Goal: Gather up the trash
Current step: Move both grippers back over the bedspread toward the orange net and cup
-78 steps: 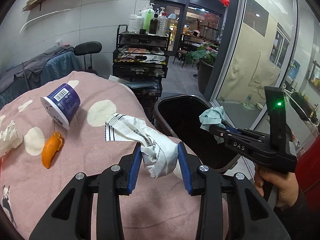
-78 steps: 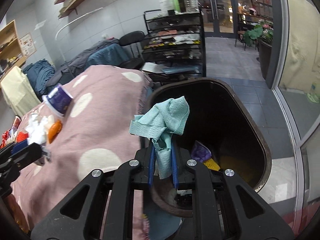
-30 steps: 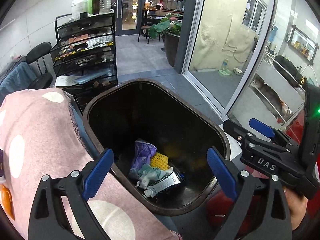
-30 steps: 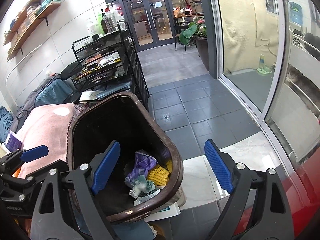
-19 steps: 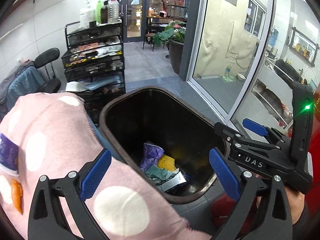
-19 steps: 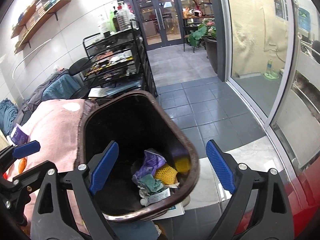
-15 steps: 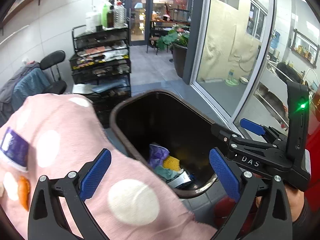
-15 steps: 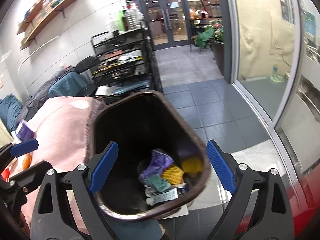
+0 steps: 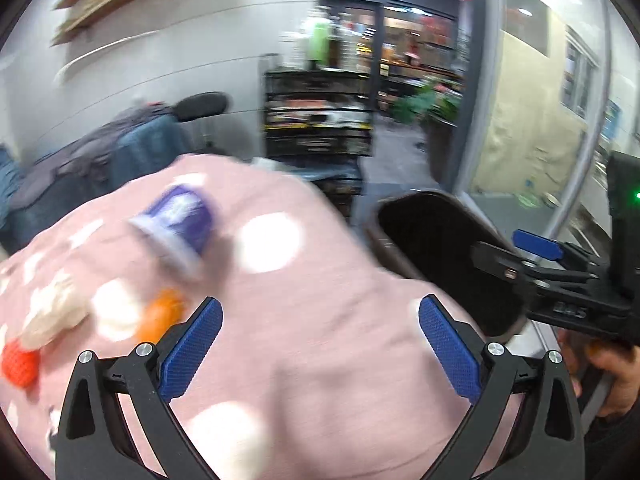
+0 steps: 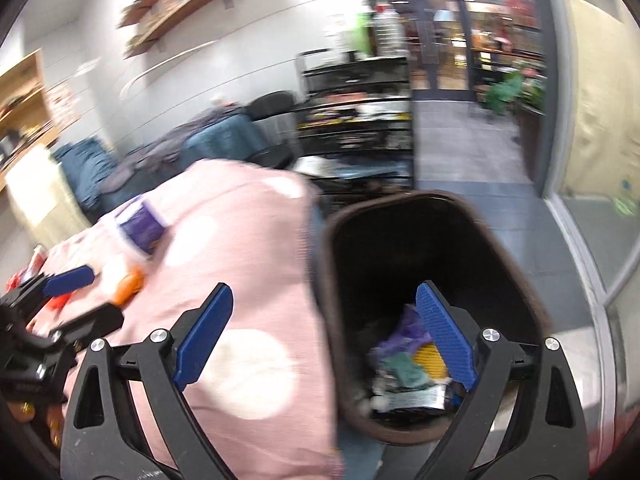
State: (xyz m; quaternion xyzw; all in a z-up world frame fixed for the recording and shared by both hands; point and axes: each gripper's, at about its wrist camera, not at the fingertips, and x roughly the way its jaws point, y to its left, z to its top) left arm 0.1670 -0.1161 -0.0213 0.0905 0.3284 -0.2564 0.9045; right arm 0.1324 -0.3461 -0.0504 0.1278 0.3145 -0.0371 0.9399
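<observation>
Both fingers gape wide, empty, above pink dotted cloth (image 9: 320, 280) beside dark bin (image 10: 424, 216) on grey tiles.

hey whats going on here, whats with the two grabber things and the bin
A person is clearing trash off a pink polka-dot cloth into a dark bin beside it. Both tongs, left and right, are open and hold nothing. The bin holds some wrappers. A purple cup, an orange peel and crumpled tissue lie on the cloth.
</observation>
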